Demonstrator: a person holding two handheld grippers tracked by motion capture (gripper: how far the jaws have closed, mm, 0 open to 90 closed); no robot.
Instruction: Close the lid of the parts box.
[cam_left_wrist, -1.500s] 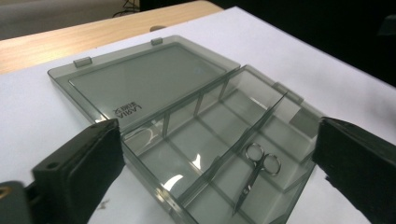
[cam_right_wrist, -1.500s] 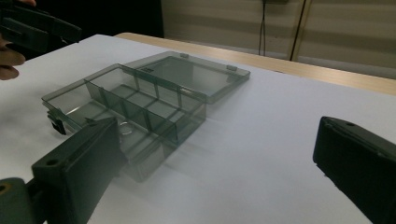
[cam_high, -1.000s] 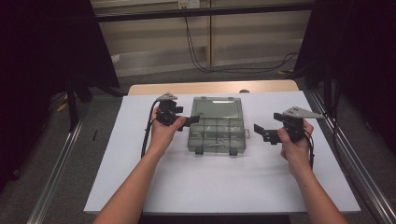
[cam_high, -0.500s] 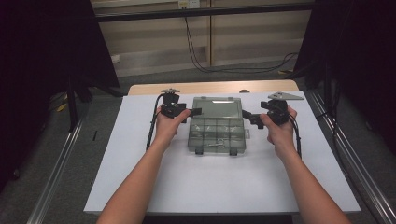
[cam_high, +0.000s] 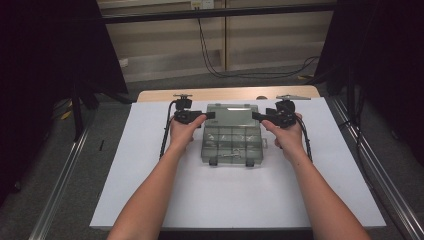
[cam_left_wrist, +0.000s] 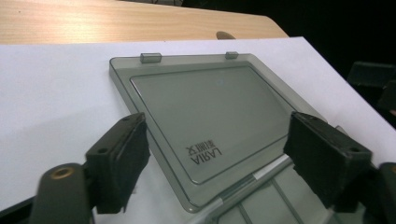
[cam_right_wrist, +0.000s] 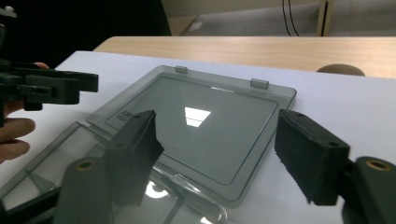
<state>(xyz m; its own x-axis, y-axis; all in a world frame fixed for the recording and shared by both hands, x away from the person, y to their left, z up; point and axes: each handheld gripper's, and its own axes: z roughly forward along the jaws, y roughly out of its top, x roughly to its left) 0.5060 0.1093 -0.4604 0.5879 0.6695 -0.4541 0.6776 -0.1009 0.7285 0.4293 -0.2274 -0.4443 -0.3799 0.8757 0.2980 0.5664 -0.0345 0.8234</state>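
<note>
Organizer box (cam_high: 232, 136) lid flat open; left tool (cam_high: 207, 116), right tool (cam_high: 256, 116) closing, spread, seemingly touching nothing.

Below your left gripper (cam_left_wrist: 212, 154), the picture's edge is cutting off the organizer box (cam_left_wrist: 261, 205); its compartments' contents are staying too small to tell.

Lid: the smoky clear lid (cam_left_wrist: 205, 121) of a box lies flat and open on the white sheet (cam_left_wrist: 56, 93), with "LARIA" printed on it.
Latch tabs: two on its far edge.
Left gripper (cam_left_wrist: 215, 163): jaws apart and just closing, straddling the lid's near corner without pressing it.
Background: wooden tabletop (cam_left_wrist: 116, 21).
</note>
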